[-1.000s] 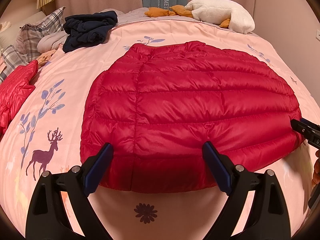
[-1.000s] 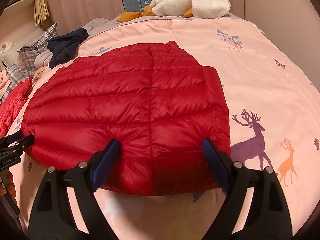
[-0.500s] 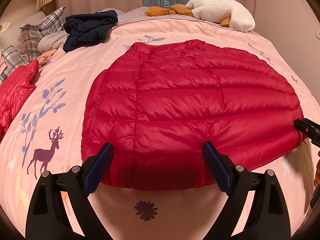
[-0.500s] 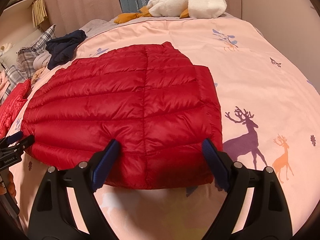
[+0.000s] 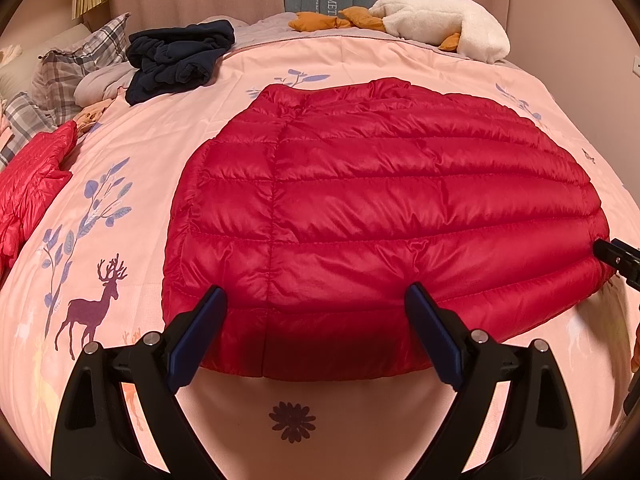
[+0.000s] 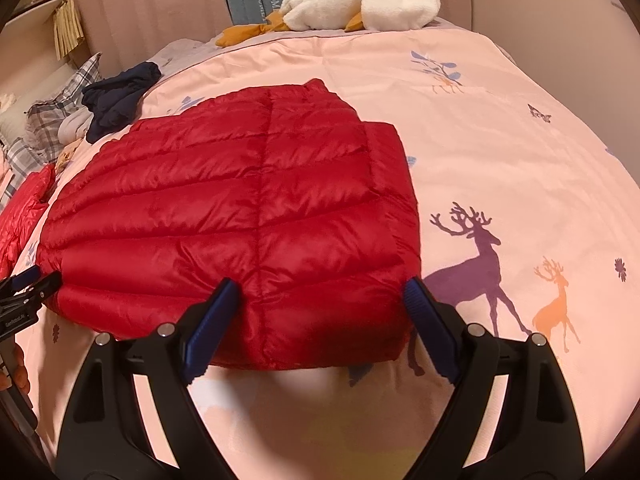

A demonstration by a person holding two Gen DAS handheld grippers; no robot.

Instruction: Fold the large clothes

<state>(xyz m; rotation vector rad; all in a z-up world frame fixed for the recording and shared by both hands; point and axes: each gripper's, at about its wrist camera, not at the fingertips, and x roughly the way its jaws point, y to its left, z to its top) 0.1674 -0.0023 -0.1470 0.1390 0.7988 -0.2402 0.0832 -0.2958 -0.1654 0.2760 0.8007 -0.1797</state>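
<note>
A red quilted down jacket [image 5: 360, 208] lies flat on the pink bedspread [image 5: 100, 200], sleeves folded in. It also shows in the right wrist view [image 6: 240, 216]. My left gripper [image 5: 316, 328] is open and empty, just above the jacket's near hem toward its left end. My right gripper [image 6: 320, 312] is open and empty over the hem at the jacket's right corner. The right gripper's tip [image 5: 616, 258] shows at the right edge of the left wrist view; the left gripper's tip [image 6: 28, 286] shows at the left edge of the right wrist view.
A dark navy garment [image 5: 180, 56] lies at the back left beside plaid pillows [image 5: 68, 72]. Another red jacket [image 5: 28, 184] lies at the left edge. A white plush goose [image 5: 440, 28] lies at the head of the bed. Pink wall at right.
Both grippers have pulled back slightly from the jacket's hem; the right one has shifted a little right. The jacket has not moved. Both stay open.
</note>
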